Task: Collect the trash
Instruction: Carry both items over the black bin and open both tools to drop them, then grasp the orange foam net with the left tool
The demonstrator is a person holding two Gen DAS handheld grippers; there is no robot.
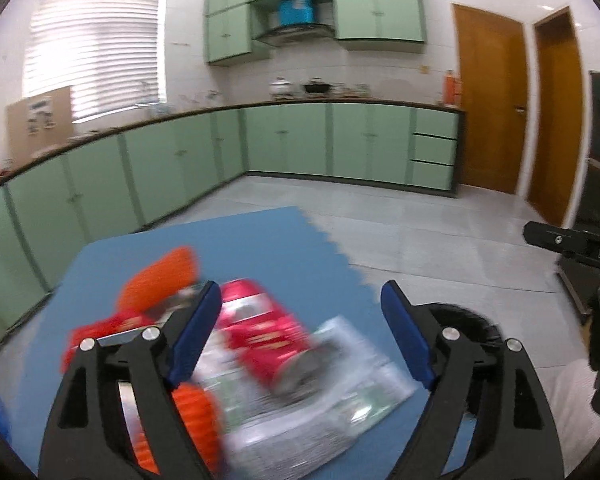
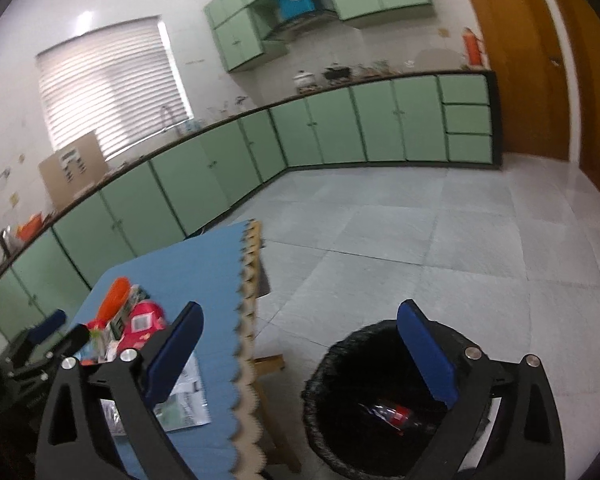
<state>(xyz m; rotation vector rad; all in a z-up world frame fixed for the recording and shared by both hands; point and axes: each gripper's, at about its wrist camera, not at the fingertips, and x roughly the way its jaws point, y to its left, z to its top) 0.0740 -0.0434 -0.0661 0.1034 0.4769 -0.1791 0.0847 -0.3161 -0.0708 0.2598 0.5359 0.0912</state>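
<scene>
A pile of trash lies on the blue mat (image 1: 284,240) of the table: a shiny red packet (image 1: 260,332), orange ribbed pieces (image 1: 160,276) and a silver-and-green wrapper (image 1: 340,392). My left gripper (image 1: 300,292) hovers open just above the pile, nothing between its blue pads. My right gripper (image 2: 300,308) is open and empty over the floor, beside the table's edge and above a black-lined bin (image 2: 332,360). A crushed bottle with a red label (image 2: 396,414) lies in the bin. The right wrist view also shows the red packet (image 2: 144,320) and the wrapper (image 2: 184,400).
The bin stands on the grey tiled floor (image 2: 420,240), right of the table's scalloped mat edge (image 2: 246,320). Green cabinets (image 1: 284,140) line the far and left walls. Brown doors (image 1: 492,100) are at the right. A person's pale sleeve (image 1: 572,400) shows at lower right.
</scene>
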